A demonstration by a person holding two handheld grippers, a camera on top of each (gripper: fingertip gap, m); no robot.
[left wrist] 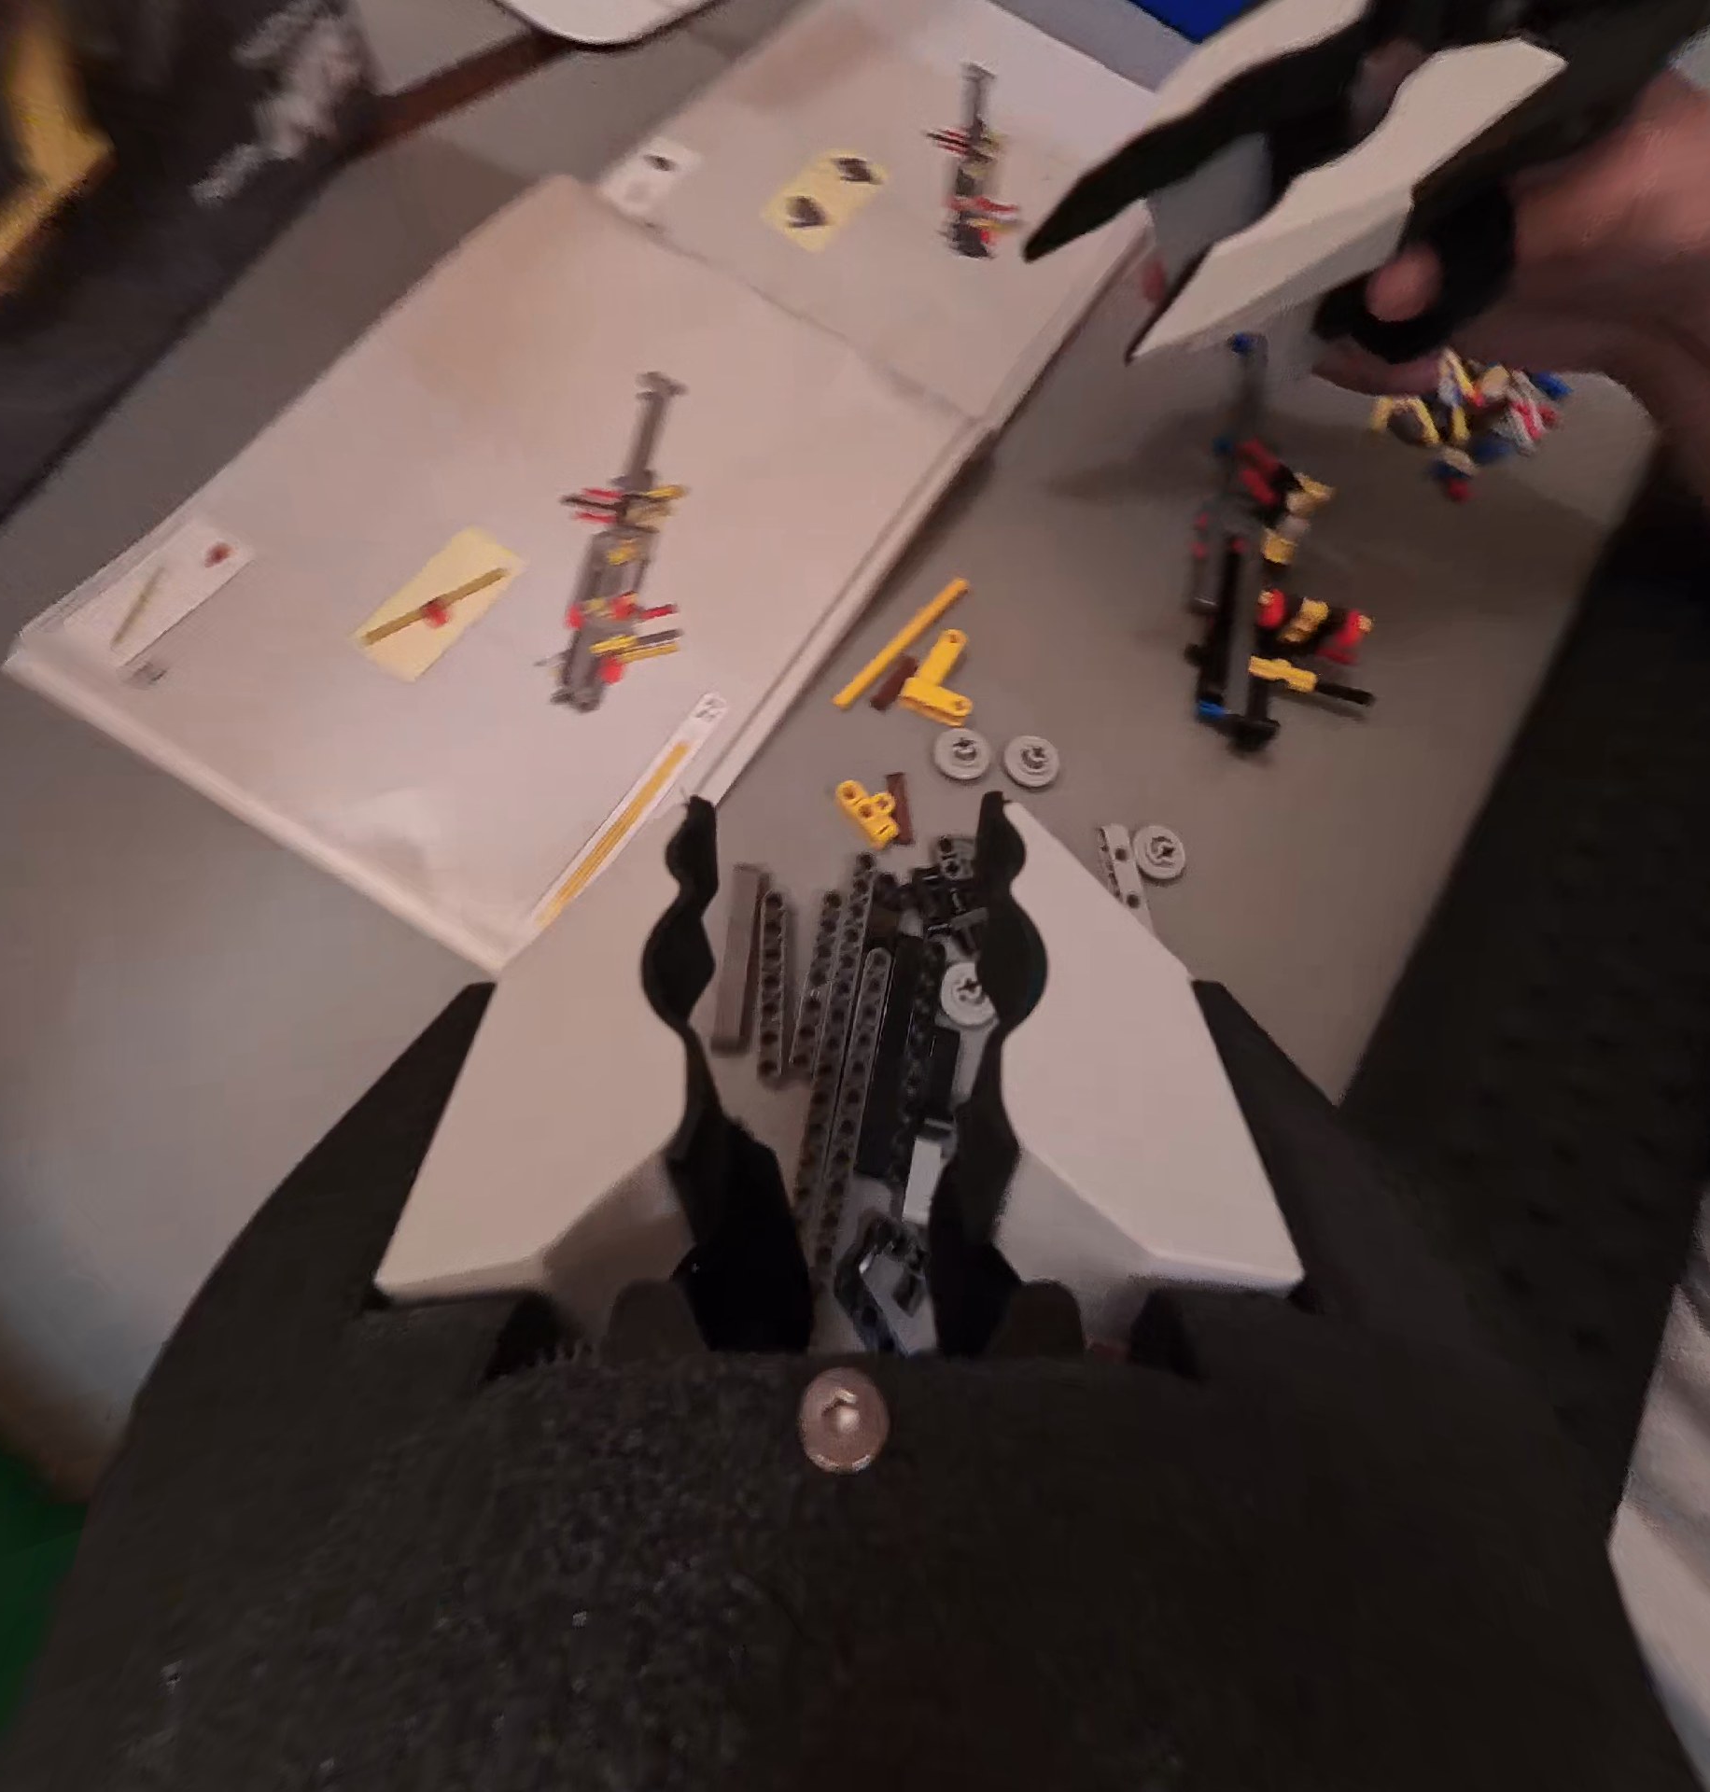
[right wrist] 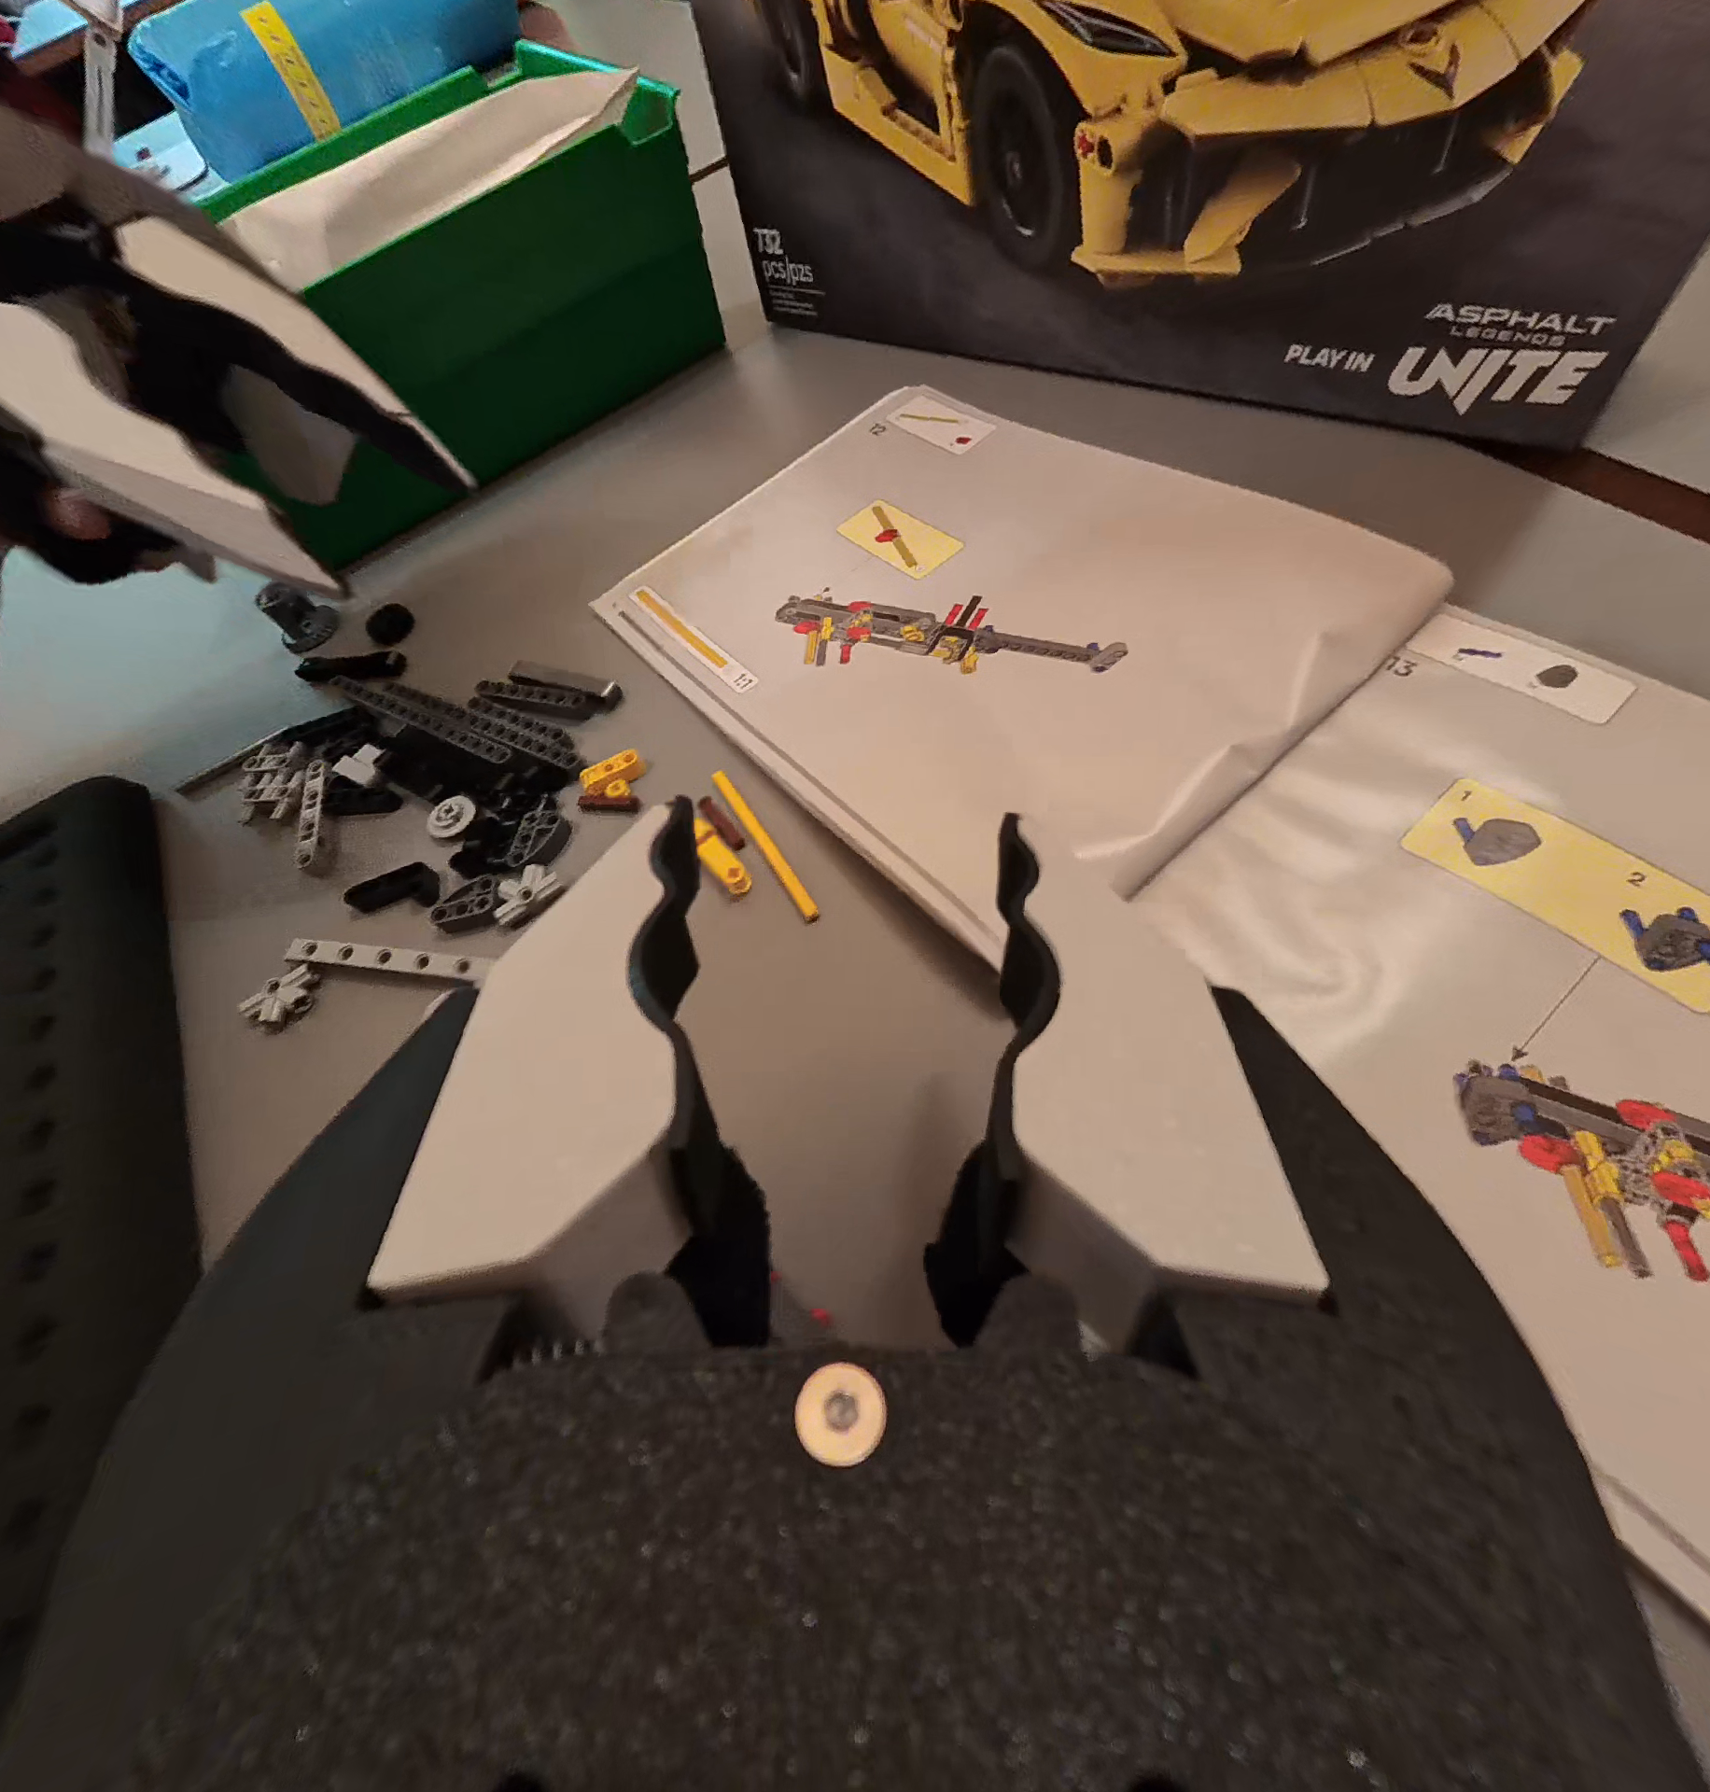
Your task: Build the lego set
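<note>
Left tool (left wrist: pixel 846 805): we are holding it with its fingers spread and gripping nothing, hovering over the pile of dark beams (left wrist: pixel 851 999) on the grey worktop (left wrist: pixel 201 970).
Right tool (right wrist: pixel 841 824): we are holding it with its fingers parted and empty, above bare worktop just beside the instruction booklet (right wrist: pixel 1074 582).
Lego assembly (left wrist: pixel 1258 601): it is lying on the worktop beyond the left tool, near a heap of small coloured parts (left wrist: pixel 1472 407).
Loose parts: a yellow axle (right wrist: pixel 764 844) and a yellow L-shaped piece (left wrist: pixel 934 679) are lying between the booklet and the beam pile; grey round pieces (left wrist: pixel 997 756) are resting close by.
Surroundings: a green bin (right wrist: pixel 521 291) holding a paper bag is standing behind the pile, with the set's box (right wrist: pixel 1220 194) upright behind the booklet.
In the way: the beam pile is crowding the space under the left tool's fingers (left wrist: pixel 681 931).
</note>
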